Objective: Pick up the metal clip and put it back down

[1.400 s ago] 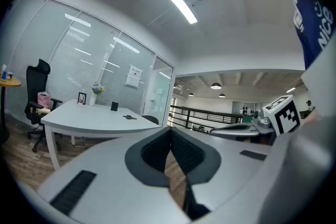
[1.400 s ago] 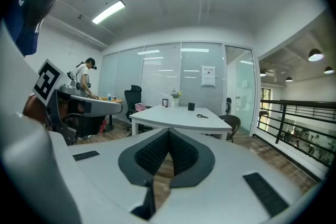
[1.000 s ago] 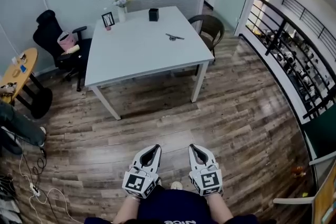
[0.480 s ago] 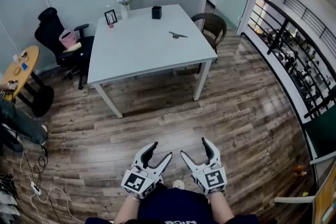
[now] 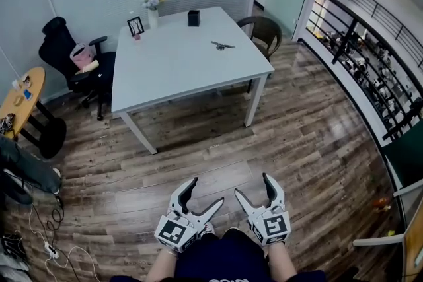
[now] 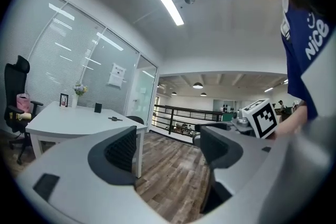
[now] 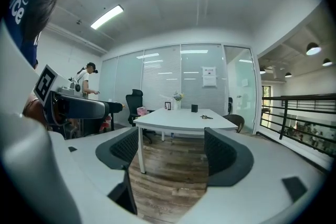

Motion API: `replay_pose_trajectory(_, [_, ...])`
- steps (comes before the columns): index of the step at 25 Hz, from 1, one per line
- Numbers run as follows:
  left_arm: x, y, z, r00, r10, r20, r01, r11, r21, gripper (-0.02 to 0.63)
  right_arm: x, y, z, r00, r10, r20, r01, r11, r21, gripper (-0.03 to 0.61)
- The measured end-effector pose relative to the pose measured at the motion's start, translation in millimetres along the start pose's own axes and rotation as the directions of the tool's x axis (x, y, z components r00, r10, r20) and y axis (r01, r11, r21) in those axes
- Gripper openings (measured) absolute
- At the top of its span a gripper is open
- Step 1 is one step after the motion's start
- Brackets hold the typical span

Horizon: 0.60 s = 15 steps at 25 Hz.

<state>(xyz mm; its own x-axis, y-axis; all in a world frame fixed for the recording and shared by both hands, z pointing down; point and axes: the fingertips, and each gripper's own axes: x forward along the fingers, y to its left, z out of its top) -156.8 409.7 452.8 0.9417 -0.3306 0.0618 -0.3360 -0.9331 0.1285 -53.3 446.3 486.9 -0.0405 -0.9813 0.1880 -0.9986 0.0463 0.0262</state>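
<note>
the wooden floor (image 5: 297, 142) fills most of what i see from my head, with a black railing (image 5: 370, 56) curving along its right edge. the white table (image 5: 178, 69) stands well ahead of me. a black office chair (image 5: 63, 49) sits off its left side, a brown chair (image 5: 263, 30) at its far right corner, and a round wooden side table (image 5: 20, 99) out at the left.

i hold both tools low and close to my body, side by side, my bare forearms (image 5: 158, 267) coming in from the bottom edge. each tool's marker cube (image 5: 172, 232) sits nearest me, facing up. my left gripper (image 5: 205, 191) points forward and slants a little to the right; its own view has the table off to the left and the railing straight ahead. its jaws have just been opening and now stand wide apart, with only floor between them. my right gripper (image 5: 254, 185) points forward at the table, which its view frames between the pads. its jaws have also just been opening and are spread wide, holding nothing.

on the table's far edge stand a vase of flowers (image 5: 153, 3), a small picture frame (image 5: 135, 26) and a black box (image 5: 193, 18). the metal clip (image 5: 222, 45) lies flat on the tabletop toward the right side, apart from these, and well away from both tools.
</note>
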Motion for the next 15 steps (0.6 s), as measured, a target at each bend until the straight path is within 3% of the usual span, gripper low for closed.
replay_pose_trajectory(6, [-3,16,-1,1.000,0.019,-0.011,-0.018,1.000,0.022,0.387,3,6,2,0.999,-0.032,-0.016,0.032,0.999,-0.011,0.380])
replay_pose_trajectory(15, [20,34,-14,0.999,0.047,0.000,-0.047,0.999,-0.009,0.385,30,-12,-14,0.999,0.015,-0.049,-0.016,1.000,-0.017,0.377])
